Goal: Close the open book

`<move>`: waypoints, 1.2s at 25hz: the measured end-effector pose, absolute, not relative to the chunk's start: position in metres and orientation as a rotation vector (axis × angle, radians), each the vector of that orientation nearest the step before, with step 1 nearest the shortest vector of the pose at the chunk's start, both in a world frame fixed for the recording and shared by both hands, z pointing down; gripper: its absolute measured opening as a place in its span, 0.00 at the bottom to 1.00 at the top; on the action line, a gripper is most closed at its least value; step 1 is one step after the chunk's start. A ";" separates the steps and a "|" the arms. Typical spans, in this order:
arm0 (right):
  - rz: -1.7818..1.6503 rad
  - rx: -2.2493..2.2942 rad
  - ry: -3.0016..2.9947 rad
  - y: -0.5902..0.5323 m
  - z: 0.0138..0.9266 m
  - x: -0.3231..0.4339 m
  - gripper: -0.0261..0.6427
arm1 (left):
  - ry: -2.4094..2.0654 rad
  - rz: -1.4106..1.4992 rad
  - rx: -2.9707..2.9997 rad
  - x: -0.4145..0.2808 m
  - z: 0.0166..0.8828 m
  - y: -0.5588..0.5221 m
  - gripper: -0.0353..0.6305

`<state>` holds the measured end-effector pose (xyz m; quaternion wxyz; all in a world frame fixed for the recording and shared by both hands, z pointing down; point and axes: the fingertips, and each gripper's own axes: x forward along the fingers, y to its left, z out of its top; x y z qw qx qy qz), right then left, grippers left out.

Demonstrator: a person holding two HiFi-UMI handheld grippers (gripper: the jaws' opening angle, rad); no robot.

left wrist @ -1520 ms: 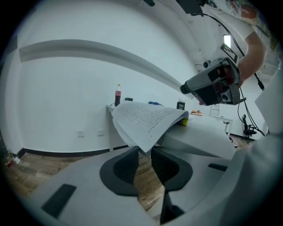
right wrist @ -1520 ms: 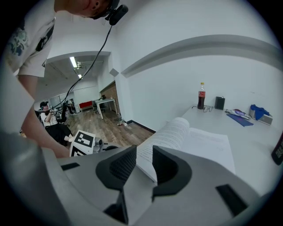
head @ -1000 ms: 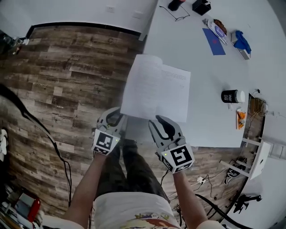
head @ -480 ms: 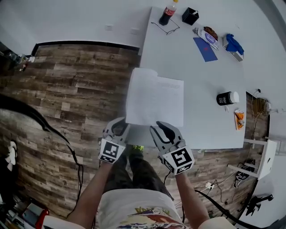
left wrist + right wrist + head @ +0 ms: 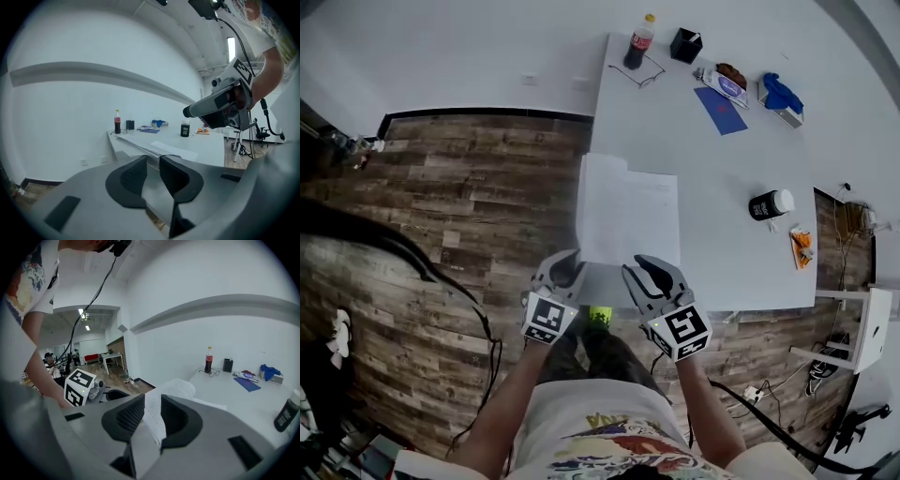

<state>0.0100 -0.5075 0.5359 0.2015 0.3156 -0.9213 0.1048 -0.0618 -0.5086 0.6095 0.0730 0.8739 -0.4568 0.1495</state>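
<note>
The open book [image 5: 628, 211] is a white spread of pages, hanging over the near left part of the white table [image 5: 722, 169]. My left gripper [image 5: 565, 272] is shut on the book's near left corner; in the left gripper view its pads [image 5: 133, 176] pinch a thin grey sheet, with the pages [image 5: 161, 149] running off toward the table. My right gripper [image 5: 645, 272] holds the near right edge. The right gripper view shows a printed page [image 5: 171, 392] passing between its pads [image 5: 129, 416], gripped. The left page bulges upward.
On the far end of the table stand a cola bottle [image 5: 637, 42], a black box [image 5: 685, 44], glasses [image 5: 647, 70], a blue booklet [image 5: 720, 110] and a blue cloth [image 5: 781, 97]. A black jar [image 5: 768, 204] stands to the right of the book. Wood floor [image 5: 469, 187] lies left.
Both grippers have risen with the book held between them. The head view has pulled back, so the book looks smaller and more of the table's far end shows.
</note>
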 end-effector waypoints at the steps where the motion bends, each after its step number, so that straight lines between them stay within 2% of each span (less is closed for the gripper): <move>1: 0.295 0.882 -2.577 -0.507 0.534 0.012 0.18 | -1.367 0.452 2.626 -0.058 0.607 -0.508 0.16; 30: 0.270 0.863 -2.637 -0.514 0.513 0.079 0.18 | -1.211 0.566 2.750 0.042 0.579 -0.522 0.16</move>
